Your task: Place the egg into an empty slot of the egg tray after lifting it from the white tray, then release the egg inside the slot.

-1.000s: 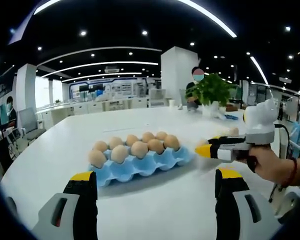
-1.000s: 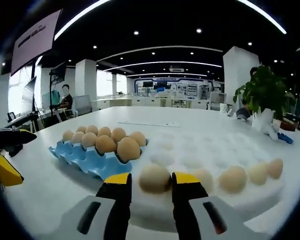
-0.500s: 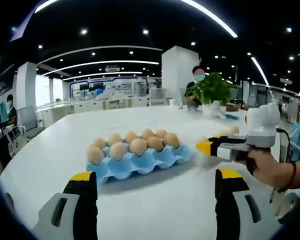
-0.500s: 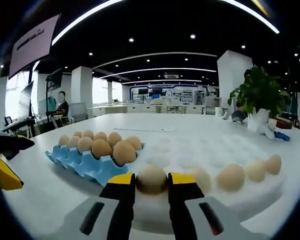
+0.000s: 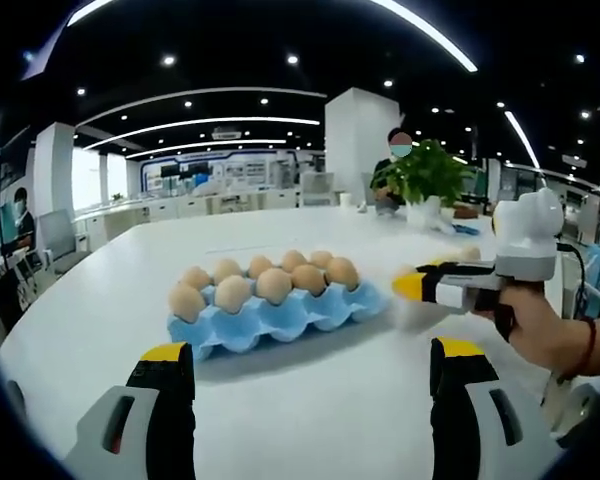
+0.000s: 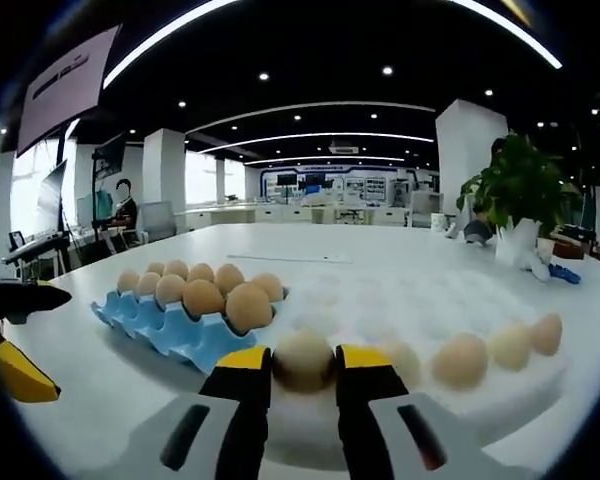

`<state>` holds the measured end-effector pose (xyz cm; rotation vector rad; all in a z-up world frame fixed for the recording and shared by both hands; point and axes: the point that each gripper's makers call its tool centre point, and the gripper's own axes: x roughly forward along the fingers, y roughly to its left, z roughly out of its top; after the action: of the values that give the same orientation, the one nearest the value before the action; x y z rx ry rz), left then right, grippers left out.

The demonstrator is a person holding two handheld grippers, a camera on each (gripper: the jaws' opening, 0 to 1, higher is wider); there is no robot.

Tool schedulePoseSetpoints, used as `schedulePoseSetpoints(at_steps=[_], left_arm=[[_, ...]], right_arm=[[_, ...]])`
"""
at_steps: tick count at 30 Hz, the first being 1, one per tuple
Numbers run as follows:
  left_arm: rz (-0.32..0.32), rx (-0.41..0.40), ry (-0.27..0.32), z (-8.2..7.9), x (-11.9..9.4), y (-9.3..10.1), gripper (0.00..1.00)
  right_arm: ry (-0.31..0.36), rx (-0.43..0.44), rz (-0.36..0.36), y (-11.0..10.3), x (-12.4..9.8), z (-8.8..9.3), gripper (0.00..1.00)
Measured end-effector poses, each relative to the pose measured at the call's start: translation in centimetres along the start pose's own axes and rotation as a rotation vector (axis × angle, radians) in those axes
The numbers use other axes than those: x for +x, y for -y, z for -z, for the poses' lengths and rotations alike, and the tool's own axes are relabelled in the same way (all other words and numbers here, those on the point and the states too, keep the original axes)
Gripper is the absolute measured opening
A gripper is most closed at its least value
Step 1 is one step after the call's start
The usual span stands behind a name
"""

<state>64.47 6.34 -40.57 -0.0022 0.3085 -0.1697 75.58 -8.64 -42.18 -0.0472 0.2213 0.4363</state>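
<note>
In the right gripper view my right gripper (image 6: 302,362) is shut on a pale brown egg (image 6: 302,360) at the near edge of the white tray (image 6: 500,385). A few more eggs (image 6: 460,360) lie in a row on that tray. To the left stands the blue egg tray (image 6: 165,325), with several brown eggs (image 6: 248,306) in its far slots and bare slots in its near row. In the left gripper view my left gripper (image 5: 310,372) hangs open above the table, in front of the blue egg tray (image 5: 280,318). The right gripper (image 5: 420,287) shows there at the right, held by a hand.
A potted plant (image 6: 520,205) in a white pot stands on the table behind the white tray. A person (image 5: 392,175) sits at the table's far end. Bare white tabletop (image 5: 300,400) lies between my left gripper and the egg tray.
My right gripper's jaws have shut on the egg at the white tray's near edge. The left gripper's view has drifted slightly; nothing else has moved.
</note>
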Motion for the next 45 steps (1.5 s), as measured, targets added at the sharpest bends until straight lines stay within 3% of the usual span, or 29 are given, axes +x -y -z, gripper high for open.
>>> schedulePoseSetpoints(at_steps=[17, 26, 45], left_arm=[[-0.009, 0.008, 0.008, -0.3, -0.4, -0.5, 1.00], [-0.010, 0.012, 0.010, -0.2, -0.6, -0.9, 1.00], [-0.019, 0.004, 0.011, 0.1, -1.7, -1.6, 1.00]], right_arm=[[0.064, -0.045, -0.081, -2.8, -0.2, -3.4, 0.26], [0.060, -0.046, -0.154, -4.9, 0.2, -3.7, 0.26], [0.062, -0.093, -0.373, -12.5, 1.3, -4.6, 0.26]])
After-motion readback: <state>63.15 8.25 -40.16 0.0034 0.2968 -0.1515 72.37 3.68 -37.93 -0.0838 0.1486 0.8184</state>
